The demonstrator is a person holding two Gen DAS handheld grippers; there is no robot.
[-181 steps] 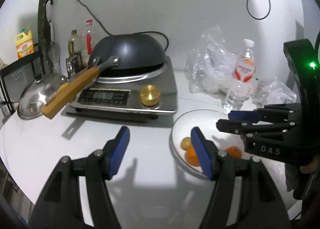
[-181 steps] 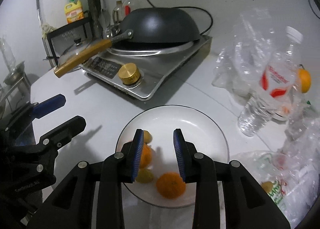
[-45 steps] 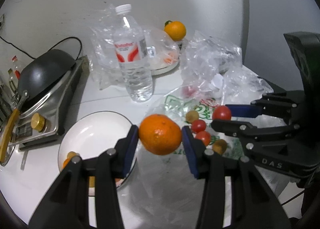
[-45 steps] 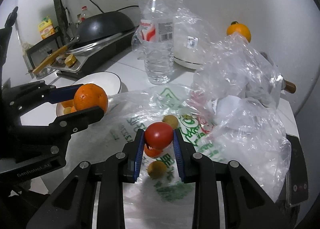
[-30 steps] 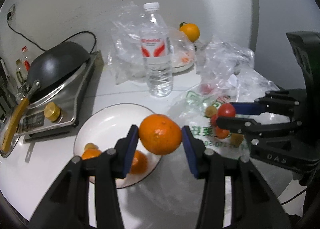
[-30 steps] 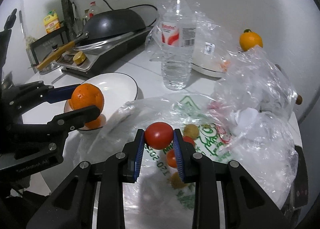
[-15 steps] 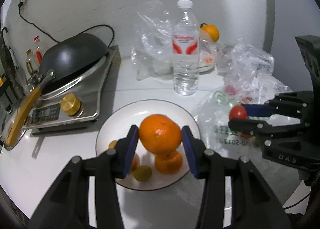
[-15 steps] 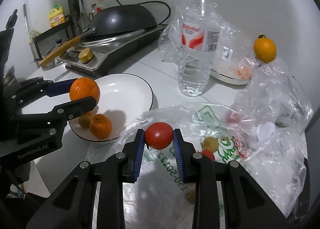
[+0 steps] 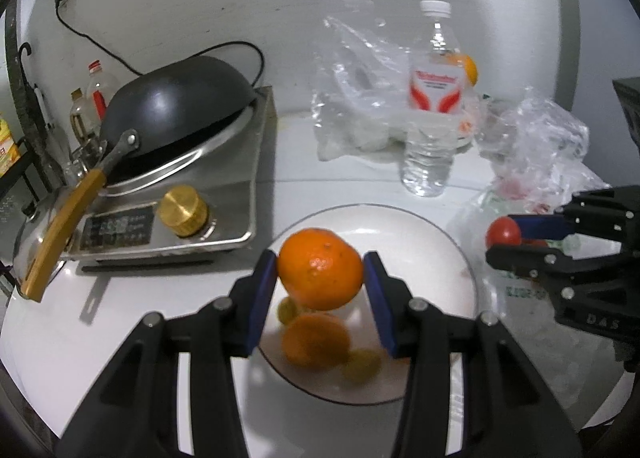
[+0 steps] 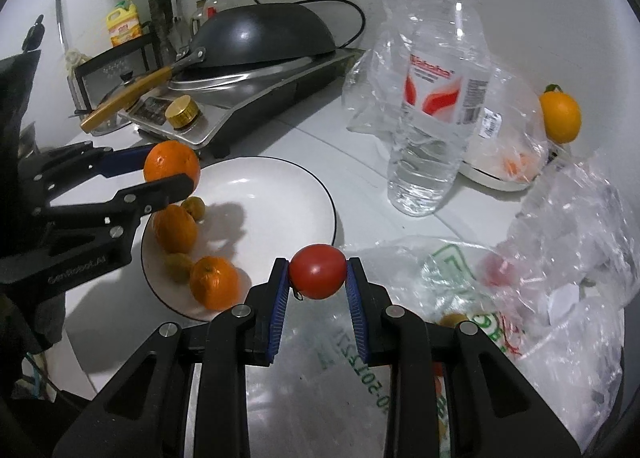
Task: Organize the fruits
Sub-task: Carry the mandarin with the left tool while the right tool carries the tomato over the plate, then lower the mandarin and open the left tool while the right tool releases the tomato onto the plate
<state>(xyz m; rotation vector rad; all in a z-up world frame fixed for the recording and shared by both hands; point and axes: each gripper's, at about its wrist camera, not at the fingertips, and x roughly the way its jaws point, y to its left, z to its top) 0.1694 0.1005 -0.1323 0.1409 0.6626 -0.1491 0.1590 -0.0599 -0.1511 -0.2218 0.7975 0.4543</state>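
My left gripper (image 9: 320, 274) is shut on an orange (image 9: 320, 274) and holds it above the near left part of the white plate (image 9: 416, 234). The plate (image 10: 272, 186) carries two oranges (image 10: 214, 287) and two small yellow-green fruits (image 10: 179, 266). My right gripper (image 10: 318, 272) is shut on a red tomato (image 10: 318, 272), hanging over the printed plastic bag (image 10: 452, 298) just right of the plate. In the left wrist view that tomato (image 9: 503, 231) shows at the right. More small fruits lie on the bag (image 10: 452, 320).
A water bottle (image 10: 436, 98) stands behind the plate. An induction cooker (image 9: 168, 194) with a black wok (image 9: 176, 106) sits at the left. Crumpled clear bags (image 10: 580, 210) fill the right. A lone orange (image 10: 559, 118) rests by a white dish (image 10: 496, 174) at the back.
Both grippers have travelled left from the plastic bag with their fruit. The orange now hangs over the plate, and the tomato is near the plate's right rim.
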